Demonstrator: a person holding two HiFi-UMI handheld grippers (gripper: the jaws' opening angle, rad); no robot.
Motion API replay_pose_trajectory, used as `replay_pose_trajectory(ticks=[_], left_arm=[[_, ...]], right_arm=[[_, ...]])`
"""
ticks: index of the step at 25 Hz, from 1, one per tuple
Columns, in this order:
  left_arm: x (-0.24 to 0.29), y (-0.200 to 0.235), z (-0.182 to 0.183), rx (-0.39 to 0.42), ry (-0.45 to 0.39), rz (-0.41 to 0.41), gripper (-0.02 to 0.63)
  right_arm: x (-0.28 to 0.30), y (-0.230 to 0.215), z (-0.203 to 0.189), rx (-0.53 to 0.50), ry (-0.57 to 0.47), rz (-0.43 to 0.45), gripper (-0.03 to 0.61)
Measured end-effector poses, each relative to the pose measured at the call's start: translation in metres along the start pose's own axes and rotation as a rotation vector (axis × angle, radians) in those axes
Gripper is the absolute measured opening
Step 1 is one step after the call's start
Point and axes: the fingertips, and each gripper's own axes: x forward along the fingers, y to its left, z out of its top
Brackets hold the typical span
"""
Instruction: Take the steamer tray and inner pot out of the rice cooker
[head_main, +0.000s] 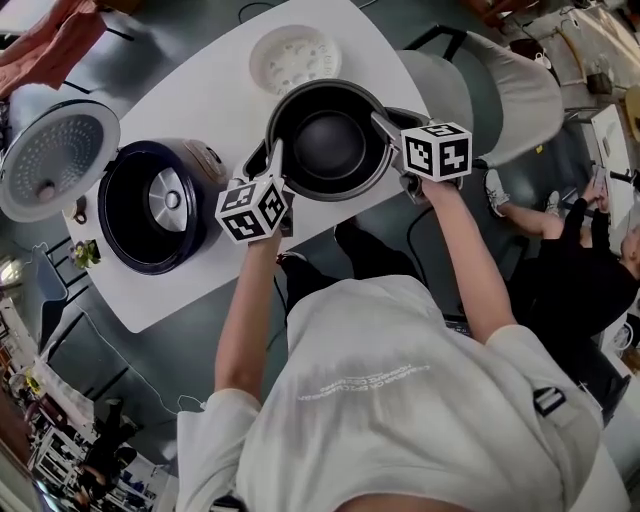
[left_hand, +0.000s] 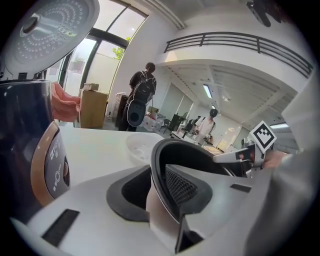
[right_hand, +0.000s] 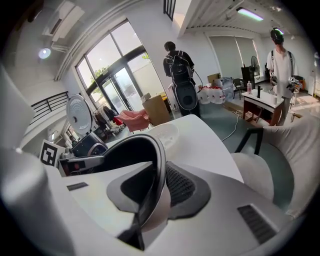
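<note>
White table (head_main: 200, 100): inner pot (head_main: 330, 140) out of rice cooker (head_main: 150, 205), at near edge, steamer tray (head_main: 294, 58) beyond. Left gripper (head_main: 276, 162) & right gripper (head_main: 386, 126) each pinch its rim, opp. sides. Risk: uneven release could tip pot off edge.

inner pot (head_main: 328, 140) rim gripped by left tongs (head_main: 275, 162) and right tongs (head_main: 386, 126) | steamer tray (head_main: 294, 58) on table (head_main: 215, 95) | rice cooker (head_main: 155, 205) open
</note>
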Motion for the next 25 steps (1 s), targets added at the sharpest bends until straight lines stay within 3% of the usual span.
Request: replay_pose_trajectory(ticks=[9,15,19,25], left_arm=[[0.020,0.023,0.020,0.021,0.037,0.024,0.106],[0.025,0.026,0.029,0.069,0.063,0.030,0.122],[0.009,0.029,0.045,0.083,0.016,0.058,0.203],[-0.034,0.024,0.077,0.099,-0.090,0.014,0.206]], right_arm=[[0.033,-0.005,0.029,0.013,-0.014,-0.019,0.088],[0.043,-0.008,0.044,-0.038,0.012,-0.054,0.091],[0.033,-0.014,0.047,-0.086,0.000,-0.098,0.164],[-0.018,-0.004,0.070,-0.166,-0.120,-0.202,0.164]])
